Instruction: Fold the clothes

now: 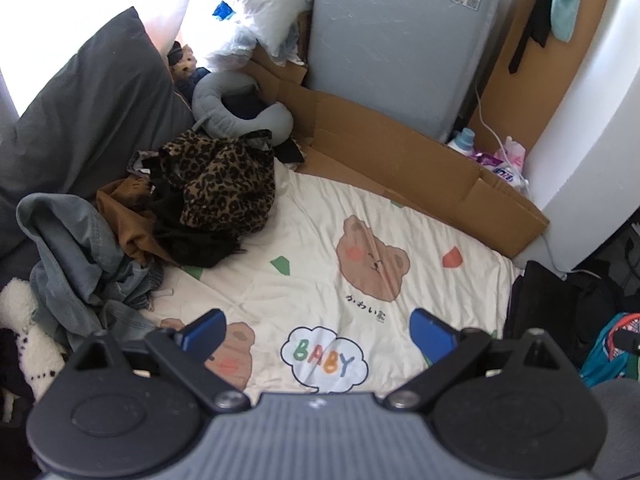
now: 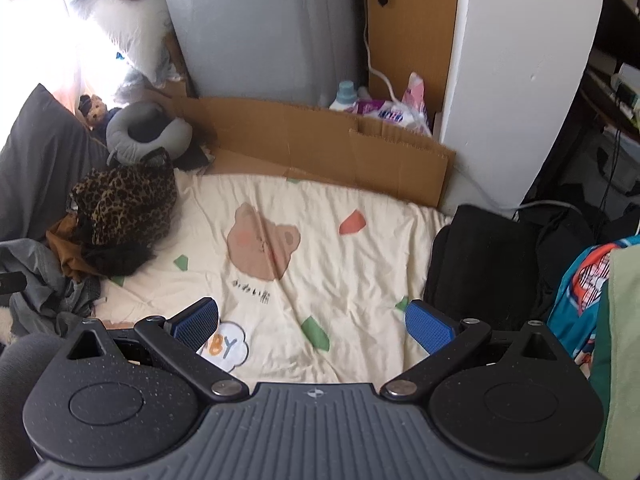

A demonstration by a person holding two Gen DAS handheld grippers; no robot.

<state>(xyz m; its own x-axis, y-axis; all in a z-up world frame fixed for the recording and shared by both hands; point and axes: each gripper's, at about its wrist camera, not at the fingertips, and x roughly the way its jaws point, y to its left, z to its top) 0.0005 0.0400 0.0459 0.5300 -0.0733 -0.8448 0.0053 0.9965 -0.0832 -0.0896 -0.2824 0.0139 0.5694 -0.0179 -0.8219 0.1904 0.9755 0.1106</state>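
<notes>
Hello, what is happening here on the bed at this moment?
A person holds two grippers above a cream bear-print blanket. The left gripper and the right gripper are both open and hold nothing. The unfolded clothes lie in a pile at the left: a leopard-print garment on top, a grey-blue garment beside it. A folded black garment lies at the right edge. No garment is being handled yet.

A crumpled clothes pile (image 1: 168, 216) — leopard-print, brown, black and grey-blue pieces — lies heaped at the bedsheet's (image 1: 320, 240) left edge.
</notes>
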